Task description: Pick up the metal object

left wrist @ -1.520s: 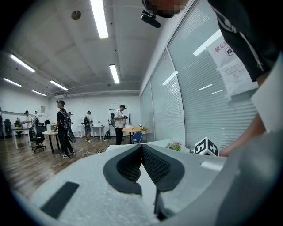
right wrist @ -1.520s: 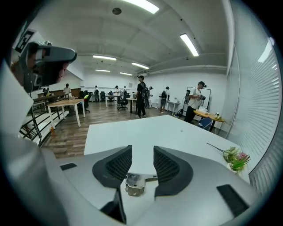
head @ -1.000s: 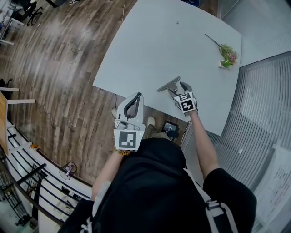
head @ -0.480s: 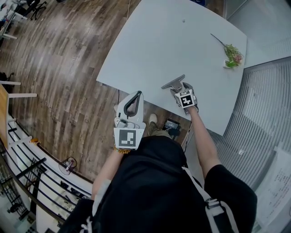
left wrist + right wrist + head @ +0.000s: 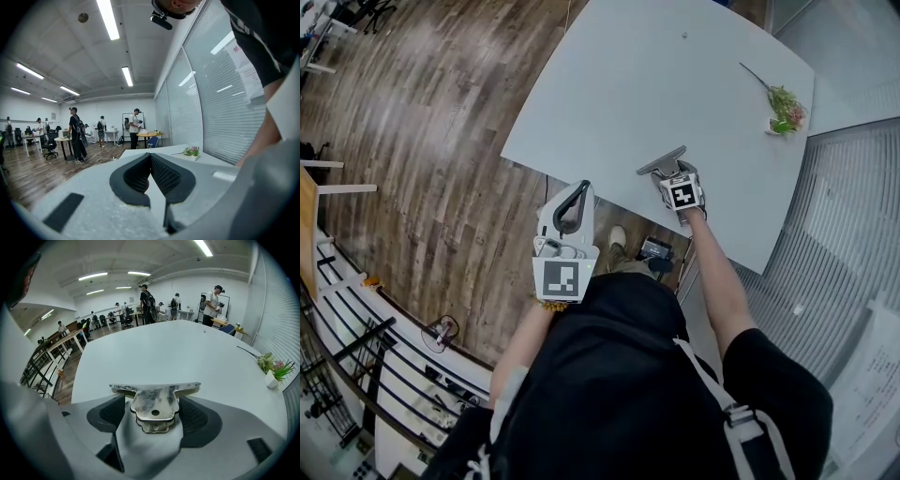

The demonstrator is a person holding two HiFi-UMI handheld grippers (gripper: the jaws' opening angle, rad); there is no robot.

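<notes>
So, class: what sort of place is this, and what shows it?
Probably an open-plan office or lab: a large white table, rows of desks in the background, strip ceiling lights and a glass wall with blinds.

The metal clip (image 5: pixel 154 401) is silver, the table (image 5: pixel 656 84) pale grey, the floor (image 5: pixel 441 122) streaked brown wood.

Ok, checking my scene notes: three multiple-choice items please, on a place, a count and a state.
1. The silver metal clip is: A on a chair; B on the white table, between the right gripper's jaws; C on a shelf.
2. Count of small potted plants on the table: A none; B one; C three.
3. The left gripper's jaws: A together, empty; B wide apart; C gripping the clip.
B: it sits between open jaws that have just been opening. B: one, near the edge. A: they meet.
</notes>
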